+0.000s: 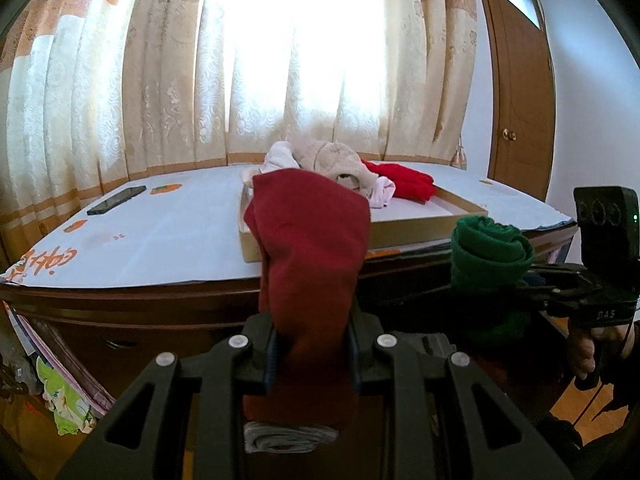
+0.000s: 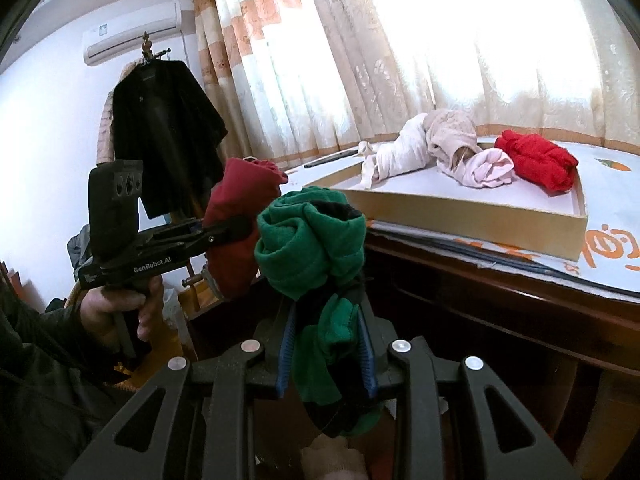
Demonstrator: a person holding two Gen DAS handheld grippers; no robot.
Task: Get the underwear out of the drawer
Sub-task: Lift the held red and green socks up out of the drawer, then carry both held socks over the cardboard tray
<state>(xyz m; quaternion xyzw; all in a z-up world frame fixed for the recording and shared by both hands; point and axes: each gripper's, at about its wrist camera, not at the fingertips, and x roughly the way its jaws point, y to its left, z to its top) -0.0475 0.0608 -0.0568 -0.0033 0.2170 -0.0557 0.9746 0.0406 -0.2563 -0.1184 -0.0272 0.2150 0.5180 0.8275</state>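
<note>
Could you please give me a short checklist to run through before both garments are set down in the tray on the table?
1. Left hand-held gripper shut on the dark red garment: ok.
2. Right hand-held gripper shut on the green garment: ok.
3. Both garments lifted free of the drawer: cannot tell, the drawer is not visible.
4. Bare space in the tray in front of the clothes pile: ok.
5. Phone lies apart from the tray: ok.

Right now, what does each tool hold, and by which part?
Left tool: dark red garment, gripped at its lower part. Right tool: green rolled garment, gripped below the roll.
</note>
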